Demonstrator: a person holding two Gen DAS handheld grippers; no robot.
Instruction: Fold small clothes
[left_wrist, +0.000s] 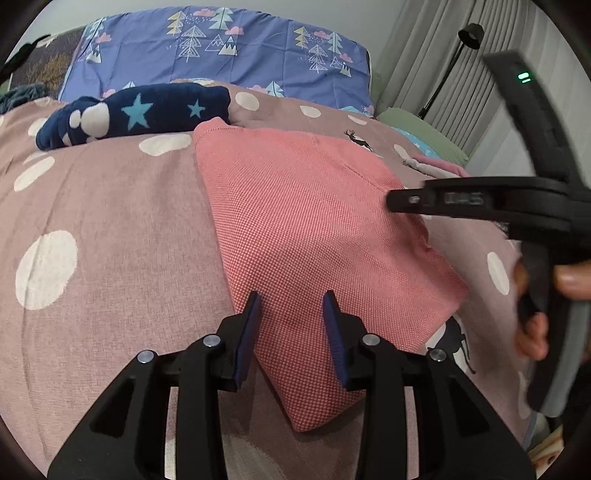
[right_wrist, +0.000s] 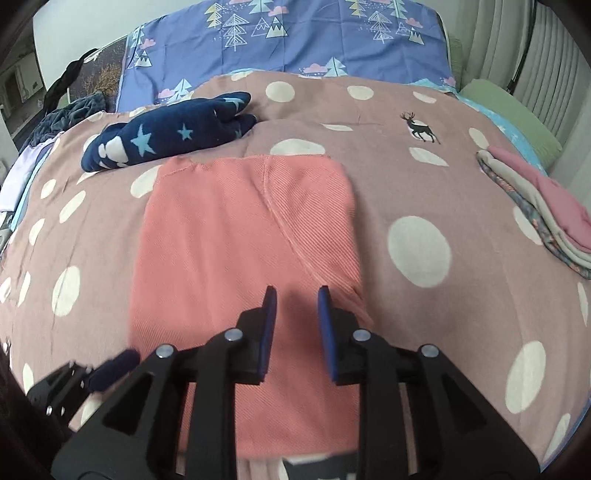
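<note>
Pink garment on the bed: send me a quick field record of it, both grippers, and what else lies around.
garment: pink garment, folded into a rectangle, flat on the dotted bedspread
left gripper: open, over the garment's near corner, nothing between the pads
right gripper: open, above the garment's near edge, holding nothing
behind garment: navy star-patterned piece, bunched, not folded
right side: folded stack of clothes, pink on top
far end: blue bedding with trees
</note>
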